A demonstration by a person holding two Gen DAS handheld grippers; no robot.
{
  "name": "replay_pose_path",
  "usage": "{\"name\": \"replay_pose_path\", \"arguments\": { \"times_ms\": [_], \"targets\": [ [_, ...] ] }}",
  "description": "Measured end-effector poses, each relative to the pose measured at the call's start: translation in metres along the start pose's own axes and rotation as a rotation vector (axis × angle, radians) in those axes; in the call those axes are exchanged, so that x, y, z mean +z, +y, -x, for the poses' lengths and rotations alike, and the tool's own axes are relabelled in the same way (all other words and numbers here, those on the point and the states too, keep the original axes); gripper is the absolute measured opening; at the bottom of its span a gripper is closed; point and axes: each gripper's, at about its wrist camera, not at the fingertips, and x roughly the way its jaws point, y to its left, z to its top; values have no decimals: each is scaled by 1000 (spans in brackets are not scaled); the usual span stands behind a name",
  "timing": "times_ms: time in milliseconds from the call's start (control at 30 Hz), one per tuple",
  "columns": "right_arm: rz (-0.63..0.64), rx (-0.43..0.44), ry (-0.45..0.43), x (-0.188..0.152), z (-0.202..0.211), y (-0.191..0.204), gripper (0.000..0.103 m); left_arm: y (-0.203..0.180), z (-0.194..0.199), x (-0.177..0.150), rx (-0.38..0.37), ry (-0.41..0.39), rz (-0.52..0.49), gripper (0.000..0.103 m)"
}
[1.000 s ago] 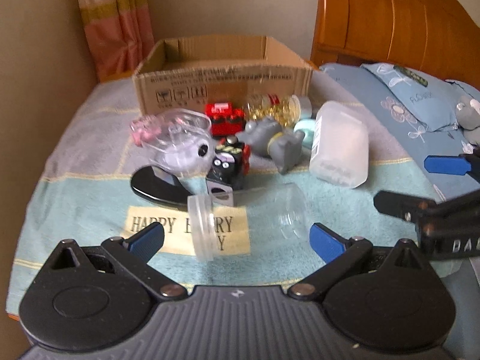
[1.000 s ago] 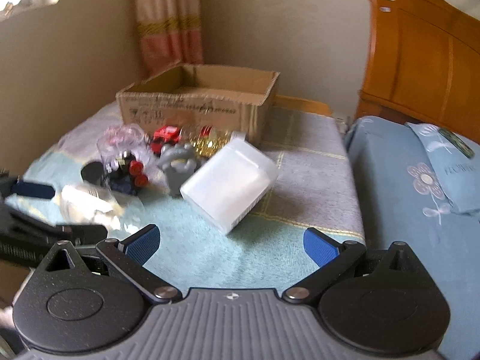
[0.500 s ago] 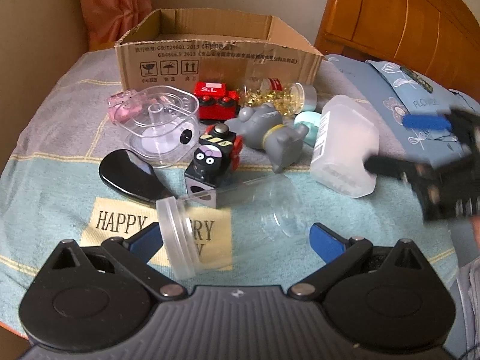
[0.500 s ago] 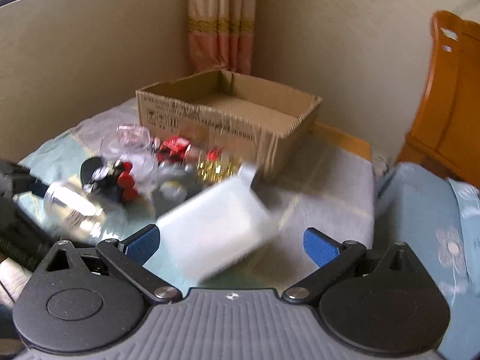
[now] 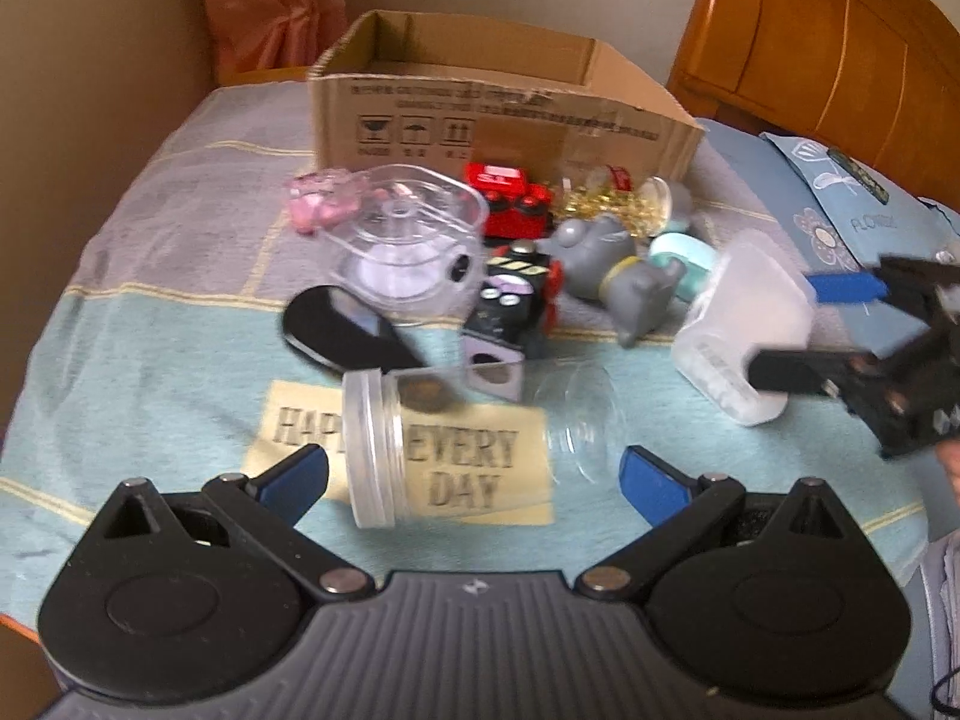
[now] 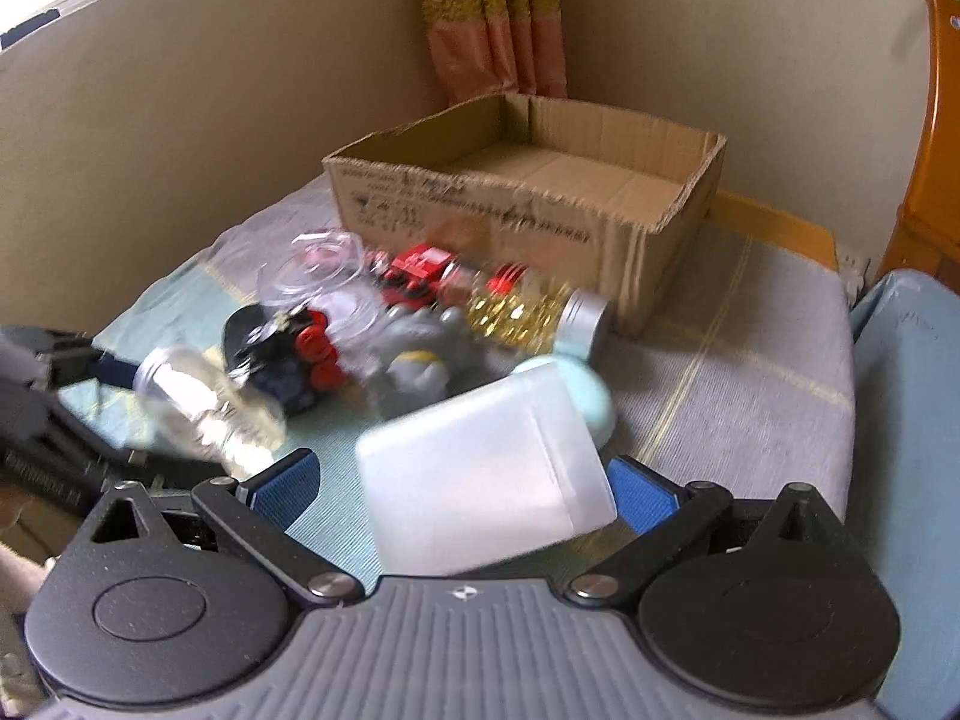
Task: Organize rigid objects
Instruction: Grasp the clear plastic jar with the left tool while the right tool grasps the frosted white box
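Approach step. The left claw [image 5: 474, 471], jaws spread, brackets the clear jar [image 5: 468, 441] lying sideways on the bench [image 5: 150, 372]; the right claw [image 6: 462, 480], likewise spread, flanks the frosted container [image 6: 486, 468]. Next, presumably: close, lift, carry to the far cardboard box [image 6: 528, 204].

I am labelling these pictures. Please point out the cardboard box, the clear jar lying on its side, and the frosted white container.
cardboard box [image 5: 480, 120], left wrist view, printed front wall.
clear jar [image 5: 474, 444], left wrist view, transparent body.
frosted white container [image 6: 486, 468], right wrist view, broad top side.
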Motion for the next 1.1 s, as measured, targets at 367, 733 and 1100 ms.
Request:
{"name": "replay_pose_path", "arguments": {
  "times_ms": [367,733,1100],
  "targets": [
    [-16,-117,73,-11,-2,42,103,25,13,0,51,-15,-19,102],
    [-123,-262,174,-15,-38,49,103,18,-8,-1,39,18,-68,102],
    [-180,-311,186,-5,-47,46,103,19,-16,5,67,8,-103,103]
  ]
}}
